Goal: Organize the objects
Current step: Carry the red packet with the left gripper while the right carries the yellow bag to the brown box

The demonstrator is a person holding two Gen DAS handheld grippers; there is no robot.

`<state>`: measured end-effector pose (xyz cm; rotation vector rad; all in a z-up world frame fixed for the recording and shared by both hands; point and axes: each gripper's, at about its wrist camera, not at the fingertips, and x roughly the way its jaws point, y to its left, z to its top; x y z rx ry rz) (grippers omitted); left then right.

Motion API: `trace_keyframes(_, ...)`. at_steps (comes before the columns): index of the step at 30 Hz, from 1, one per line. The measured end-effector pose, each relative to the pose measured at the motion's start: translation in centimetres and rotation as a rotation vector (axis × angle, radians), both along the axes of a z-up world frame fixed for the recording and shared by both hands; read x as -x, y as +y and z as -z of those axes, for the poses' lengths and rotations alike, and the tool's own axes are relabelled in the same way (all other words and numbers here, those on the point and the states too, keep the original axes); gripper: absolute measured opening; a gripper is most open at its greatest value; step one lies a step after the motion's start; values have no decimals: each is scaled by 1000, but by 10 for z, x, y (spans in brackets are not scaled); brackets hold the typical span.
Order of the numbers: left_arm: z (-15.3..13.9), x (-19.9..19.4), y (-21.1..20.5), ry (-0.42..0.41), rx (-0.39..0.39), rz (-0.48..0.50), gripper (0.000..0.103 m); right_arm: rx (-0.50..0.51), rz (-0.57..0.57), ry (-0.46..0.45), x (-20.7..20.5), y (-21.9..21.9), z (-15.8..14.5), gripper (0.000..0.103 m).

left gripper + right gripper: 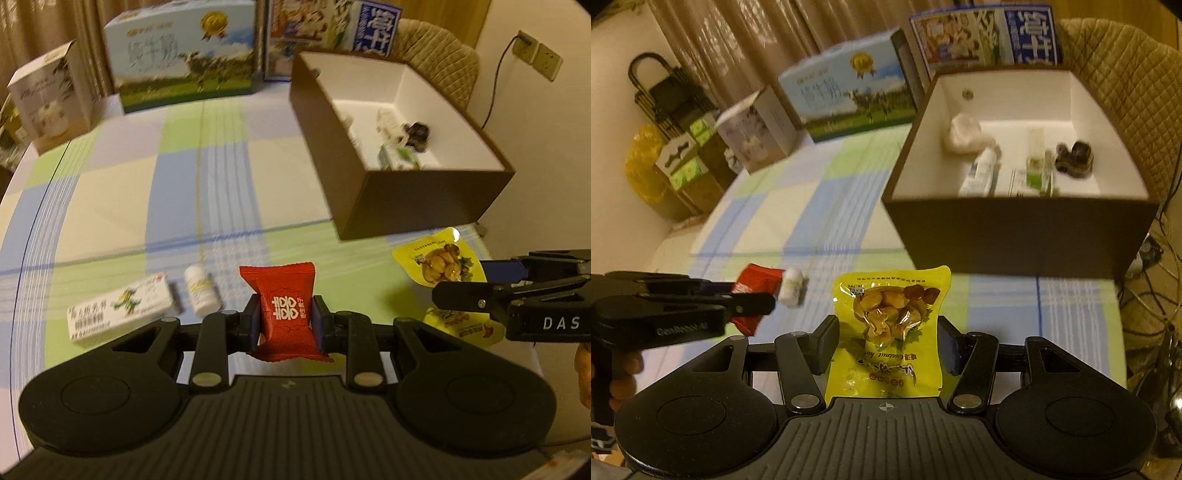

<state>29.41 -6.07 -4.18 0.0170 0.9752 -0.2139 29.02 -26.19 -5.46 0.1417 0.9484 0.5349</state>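
My left gripper [284, 317] is shut on a red candy packet [286, 314] and holds it above the table; the packet also shows in the right wrist view [753, 291]. My right gripper [888, 345] holds a yellow snack pouch [890, 328] between its pads; the pouch also shows in the left wrist view [443, 266]. A brown box with a white inside [1015, 229] stands ahead and holds several small items. A small white bottle [201, 291] and a white medicine box [122, 310] lie on the checked tablecloth.
Milk cartons [184, 55] and a small white carton [48, 99] stand along the table's far edge. A quilted chair [1126, 74] is behind the brown box. Stacked boxes and a yellow bag [646, 166] sit left of the table.
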Motion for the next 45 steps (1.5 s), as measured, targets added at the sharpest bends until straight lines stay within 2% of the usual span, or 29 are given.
trace_keyframes(12,-34,-51,-45,-92,17,80,23,-41,81,-79,-58,-44,-41,52)
trace_keyframes(22,-46,-123,-93,-125,30,127,23,-24,130,-113,-130,-71,-48,53)
trace_keyframes(36,-20,-248,-154,-104,-37,163,23,99,132,-169,-258,-79,-23,52)
trace_keyframes(45,3,-312,-168,-72,-38,148,23,154,111,-181,-308,-83,-1,53)
